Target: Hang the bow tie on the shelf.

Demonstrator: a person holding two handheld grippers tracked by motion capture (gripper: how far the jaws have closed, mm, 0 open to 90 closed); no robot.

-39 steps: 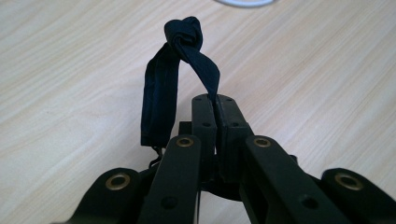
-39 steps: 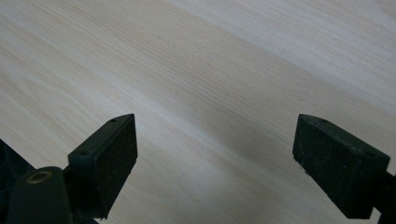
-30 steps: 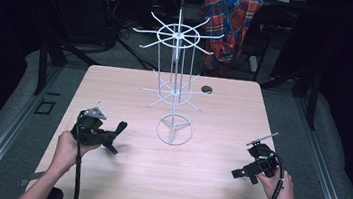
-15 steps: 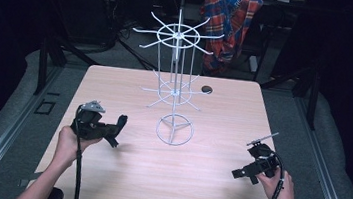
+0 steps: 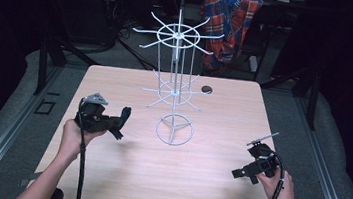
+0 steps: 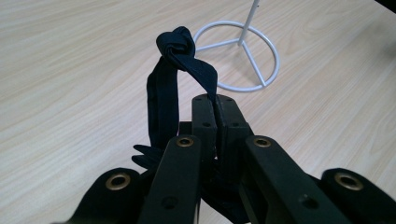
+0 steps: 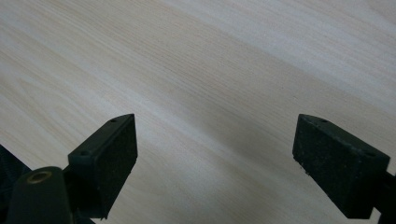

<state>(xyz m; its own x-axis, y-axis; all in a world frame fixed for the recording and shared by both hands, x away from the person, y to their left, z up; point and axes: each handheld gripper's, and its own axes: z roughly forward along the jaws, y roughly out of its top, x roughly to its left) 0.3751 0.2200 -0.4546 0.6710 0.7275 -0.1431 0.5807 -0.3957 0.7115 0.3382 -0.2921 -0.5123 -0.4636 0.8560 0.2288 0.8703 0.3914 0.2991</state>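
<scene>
- The dark knotted fabric strip (image 6: 173, 70) looks light, limp and soft; by my judgement it will droop and swing, and cannot break.
- A hold on a flat band just below the knot seems best, as the knot would keep the cloth from sliding through.
- It is at the near left of the tabletop (image 5: 215, 184), left of the white wire rack's (image 5: 178, 69) ring base (image 6: 243, 56), raised off the wood.
- The left gripper (image 6: 217, 105) has its jaws pressed together, pinching one band of the strip; the loop and knot stand up past the tips.
- The right gripper (image 7: 215, 154), near right, is spread wide over bare wood with nothing between its jaws.
</scene>
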